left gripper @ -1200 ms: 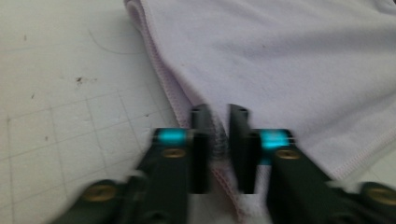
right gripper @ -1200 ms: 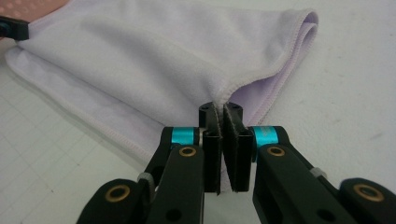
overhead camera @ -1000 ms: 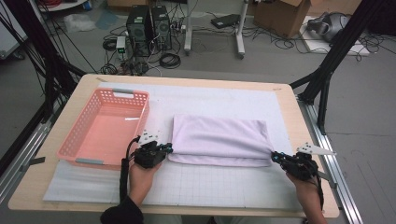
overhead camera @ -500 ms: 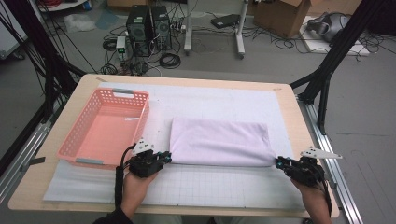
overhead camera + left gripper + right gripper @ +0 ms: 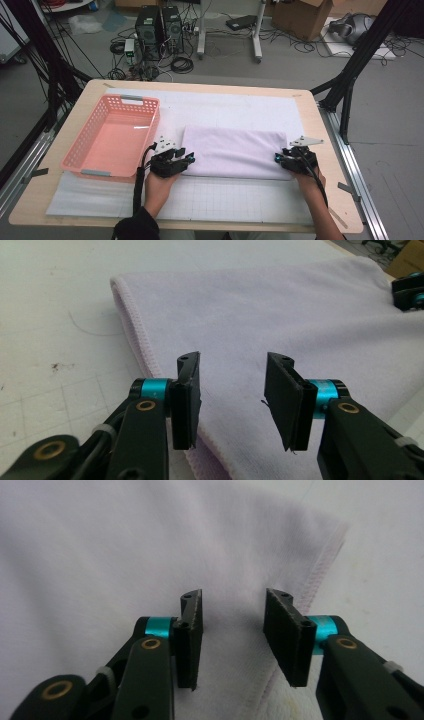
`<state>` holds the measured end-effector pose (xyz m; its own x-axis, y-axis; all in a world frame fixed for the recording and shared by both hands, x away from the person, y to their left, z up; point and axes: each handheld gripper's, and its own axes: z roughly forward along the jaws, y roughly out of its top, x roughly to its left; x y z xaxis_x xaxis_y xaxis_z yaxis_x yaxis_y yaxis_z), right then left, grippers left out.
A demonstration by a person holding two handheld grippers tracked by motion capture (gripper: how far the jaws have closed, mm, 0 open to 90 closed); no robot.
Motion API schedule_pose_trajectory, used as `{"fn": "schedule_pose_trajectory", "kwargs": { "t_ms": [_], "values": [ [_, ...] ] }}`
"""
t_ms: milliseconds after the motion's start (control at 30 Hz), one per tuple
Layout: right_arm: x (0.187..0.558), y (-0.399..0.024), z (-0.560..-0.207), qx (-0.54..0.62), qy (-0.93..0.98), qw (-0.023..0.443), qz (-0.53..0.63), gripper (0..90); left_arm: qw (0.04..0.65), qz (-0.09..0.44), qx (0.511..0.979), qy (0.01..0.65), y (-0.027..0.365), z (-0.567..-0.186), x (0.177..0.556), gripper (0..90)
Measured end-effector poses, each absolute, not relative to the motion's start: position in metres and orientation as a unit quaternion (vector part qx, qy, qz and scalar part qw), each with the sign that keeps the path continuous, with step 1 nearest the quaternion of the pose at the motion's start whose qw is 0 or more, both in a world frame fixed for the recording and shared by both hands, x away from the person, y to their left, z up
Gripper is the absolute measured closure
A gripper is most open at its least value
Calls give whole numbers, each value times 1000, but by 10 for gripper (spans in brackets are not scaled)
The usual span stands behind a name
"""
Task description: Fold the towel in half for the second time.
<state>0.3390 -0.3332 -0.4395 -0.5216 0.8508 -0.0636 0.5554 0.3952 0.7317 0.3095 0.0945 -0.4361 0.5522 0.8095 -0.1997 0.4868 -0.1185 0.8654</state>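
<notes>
While one desk [image 5: 60,200] carries one pink basket [image 5: 90,160] and one folded lilac towel [image 5: 235,150], the towel lies flat beside the basket — long axis left to right. Two hand-held grippers: left hand-held gripper [image 5: 189,159] has been opening, right hand-held gripper [image 5: 278,158] closing — both gape, nothing pinched. Earlier they clamped the towel's near corners.

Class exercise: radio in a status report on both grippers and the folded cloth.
Left hand-held gripper open, right hand-held gripper open, jaws just moving. Folded pale lilac cloth flat on the white mat, unheld. Pink plastic basket stands aside.
</notes>
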Motion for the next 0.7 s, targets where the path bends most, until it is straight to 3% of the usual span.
{"fn": "schedule_pose_trajectory", "kwargs": {
  "t_ms": [33,67,167,400,567,700],
  "values": [
    [340,-335,-438,433,805,239,327,843,492,165,731,444,95,-436,310,557],
    [341,-336,-438,438,802,261,313,844,491,168,729,447,94,-437,310,542],
    [346,-346,-440,482,769,267,324,637,473,168,735,456,95,-438,311,479],
    [326,-353,-422,482,739,270,385,574,448,156,742,474,97,-444,312,463],
    [300,-351,-421,445,760,253,402,603,438,141,750,476,99,-450,308,491],
    [280,-340,-429,407,782,210,422,680,440,138,749,476,101,-452,306,479]
  ]
}}
